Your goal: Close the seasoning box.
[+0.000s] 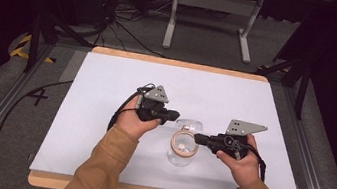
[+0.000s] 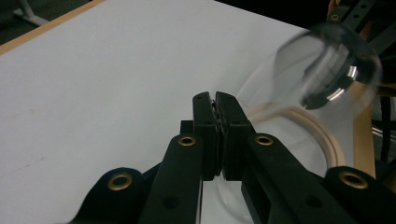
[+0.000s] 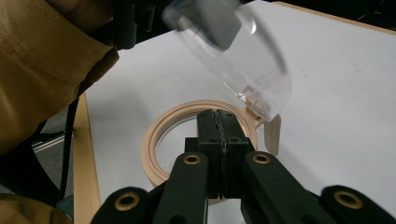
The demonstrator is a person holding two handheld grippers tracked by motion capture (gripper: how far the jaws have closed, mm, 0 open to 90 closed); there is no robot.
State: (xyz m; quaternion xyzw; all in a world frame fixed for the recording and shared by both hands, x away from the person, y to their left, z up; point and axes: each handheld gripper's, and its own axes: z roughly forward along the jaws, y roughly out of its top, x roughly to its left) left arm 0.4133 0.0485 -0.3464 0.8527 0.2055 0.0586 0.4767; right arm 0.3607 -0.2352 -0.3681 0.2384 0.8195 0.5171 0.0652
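Jar (image 1: 182,152) stood on desk (image 1: 102,115); right gripper (image 1: 198,139) pinched beige rim (image 3: 154,135) to steady; left gripper (image 1: 173,116) pinched clear lid (image 2: 327,60), tilted open.

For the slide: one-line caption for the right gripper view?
Right gripper, jaws shut on the tan rim of a clear jar, its hinged lid tipped open.
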